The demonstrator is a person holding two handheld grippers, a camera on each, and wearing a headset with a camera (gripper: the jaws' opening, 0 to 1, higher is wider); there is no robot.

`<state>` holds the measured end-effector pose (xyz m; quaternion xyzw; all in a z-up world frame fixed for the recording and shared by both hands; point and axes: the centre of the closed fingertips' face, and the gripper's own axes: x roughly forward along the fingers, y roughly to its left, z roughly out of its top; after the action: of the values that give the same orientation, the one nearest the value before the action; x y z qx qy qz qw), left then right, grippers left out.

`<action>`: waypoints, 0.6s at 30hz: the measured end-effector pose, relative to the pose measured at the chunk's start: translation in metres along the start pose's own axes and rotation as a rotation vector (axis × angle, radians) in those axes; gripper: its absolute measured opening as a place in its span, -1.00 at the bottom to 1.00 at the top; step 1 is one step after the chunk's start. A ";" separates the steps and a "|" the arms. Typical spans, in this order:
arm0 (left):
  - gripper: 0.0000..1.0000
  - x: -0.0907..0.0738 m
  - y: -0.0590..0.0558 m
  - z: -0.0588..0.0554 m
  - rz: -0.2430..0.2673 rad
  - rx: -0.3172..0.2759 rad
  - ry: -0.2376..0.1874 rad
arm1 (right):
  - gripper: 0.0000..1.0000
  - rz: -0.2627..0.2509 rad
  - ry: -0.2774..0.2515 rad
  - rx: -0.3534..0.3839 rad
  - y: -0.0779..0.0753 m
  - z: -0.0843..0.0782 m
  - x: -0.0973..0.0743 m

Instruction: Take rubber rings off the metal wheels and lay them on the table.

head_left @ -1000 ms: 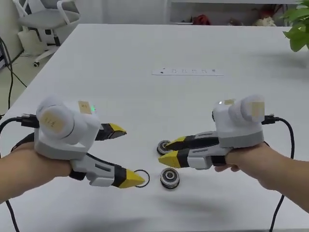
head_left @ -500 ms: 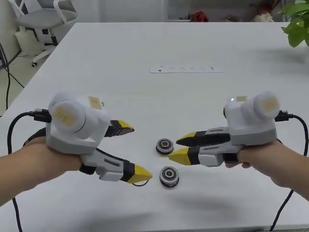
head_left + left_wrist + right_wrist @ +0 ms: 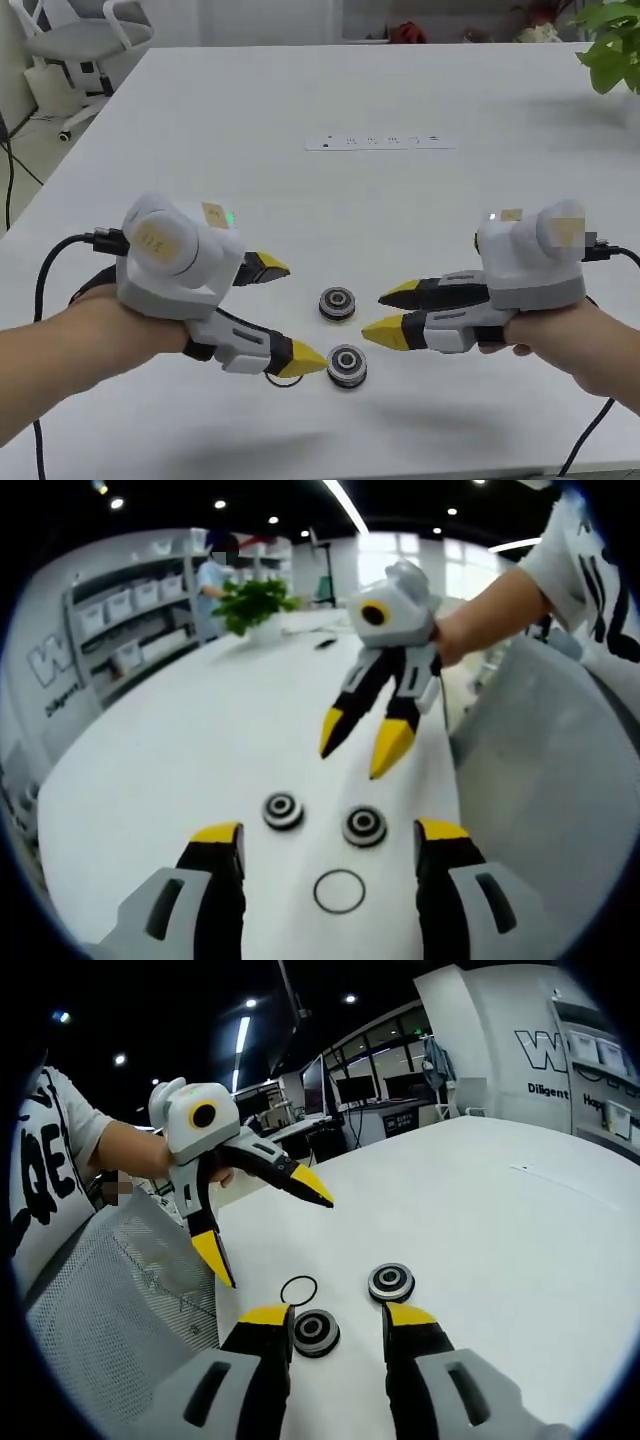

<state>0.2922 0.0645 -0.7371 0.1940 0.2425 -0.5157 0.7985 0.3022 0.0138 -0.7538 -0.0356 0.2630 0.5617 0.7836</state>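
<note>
Thin black rubber ring (image 3: 339,891) lies flat on the white table (image 3: 300,100), bottom centre of the left gripper view, between the wide-open, empty jaws of the left gripper (image 3: 285,315). Head view, lower centre: upper round metal wheel (image 3: 337,303) and lower round metal wheel (image 3: 346,365) (not touching). Right gripper (image 3: 388,313) has its jaws parted, holding nothing.

Bright, even ceiling light, soft shadows on the table (image 3: 420,90), fisheye-bent edges.
</note>
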 end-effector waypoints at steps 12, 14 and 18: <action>0.34 0.013 -0.002 -0.005 -0.019 -0.004 0.015 | -0.31 -0.008 0.022 -0.004 -0.004 -0.016 0.001; 0.33 0.016 -0.003 -0.006 -0.022 -0.004 0.017 | -0.31 -0.009 0.023 -0.005 -0.005 -0.018 0.001; 0.31 0.021 -0.007 -0.007 -0.033 0.000 0.023 | -0.32 -0.005 0.028 -0.010 -0.003 -0.021 0.001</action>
<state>0.2920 0.0509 -0.7555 0.1961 0.2548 -0.5265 0.7870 0.2972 0.0068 -0.7730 -0.0479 0.2712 0.5603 0.7811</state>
